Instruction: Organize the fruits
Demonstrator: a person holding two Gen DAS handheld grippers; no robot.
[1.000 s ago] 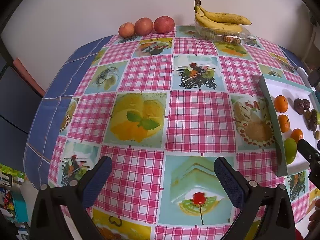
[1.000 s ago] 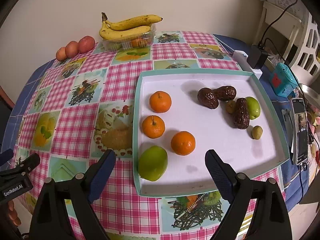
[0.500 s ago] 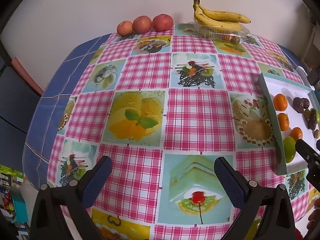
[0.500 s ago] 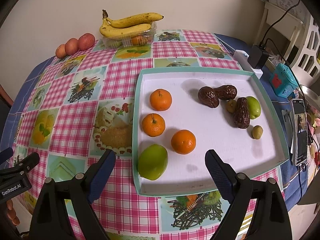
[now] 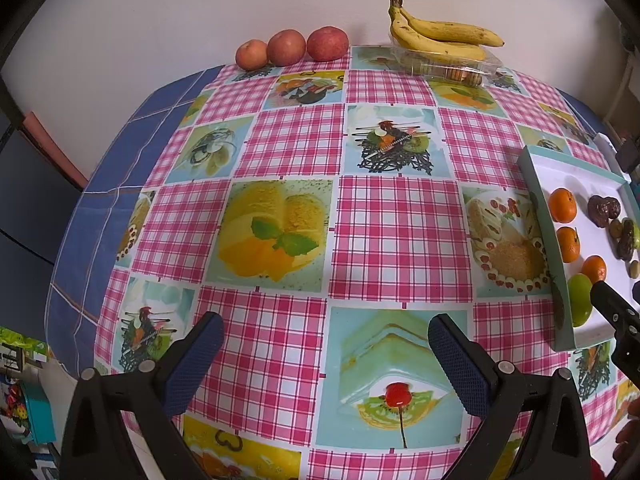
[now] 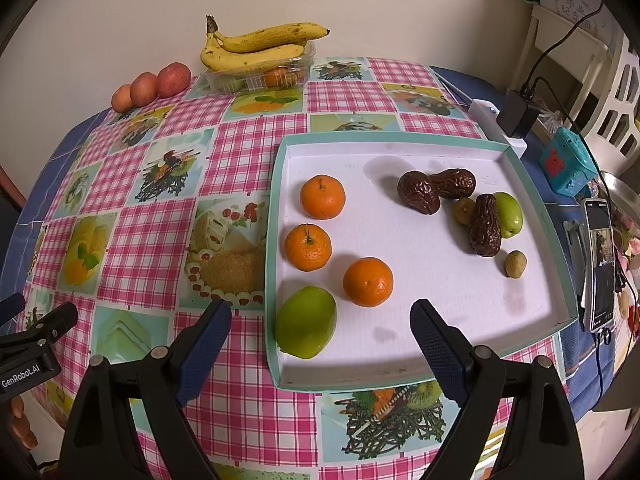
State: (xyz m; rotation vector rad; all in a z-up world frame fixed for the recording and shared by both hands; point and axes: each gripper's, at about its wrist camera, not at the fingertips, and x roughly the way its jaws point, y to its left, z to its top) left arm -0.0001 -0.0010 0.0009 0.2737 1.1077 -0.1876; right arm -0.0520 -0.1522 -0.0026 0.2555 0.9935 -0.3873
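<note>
A white tray with a teal rim (image 6: 520,152) holds three oranges (image 6: 322,196), a large green fruit (image 6: 305,322) at its near left corner, a smaller green fruit (image 6: 510,213), three dark wrinkled fruits (image 6: 485,231) and two small olive-green ones (image 6: 515,264). My right gripper (image 6: 320,334) is open and empty, just before the tray's near edge, over the large green fruit. My left gripper (image 5: 322,354) is open and empty over the checked tablecloth, left of the tray (image 5: 534,196).
Three red apples (image 5: 286,47) line the far edge by the wall. Bananas (image 5: 436,38) lie on a clear plastic box (image 6: 260,76). A charger (image 6: 516,114), a teal box (image 6: 568,166) and a phone (image 6: 599,274) sit right of the tray.
Both views have shifted slightly; the grippers have drifted a little toward the table. Both stay open and no fruit has moved.
</note>
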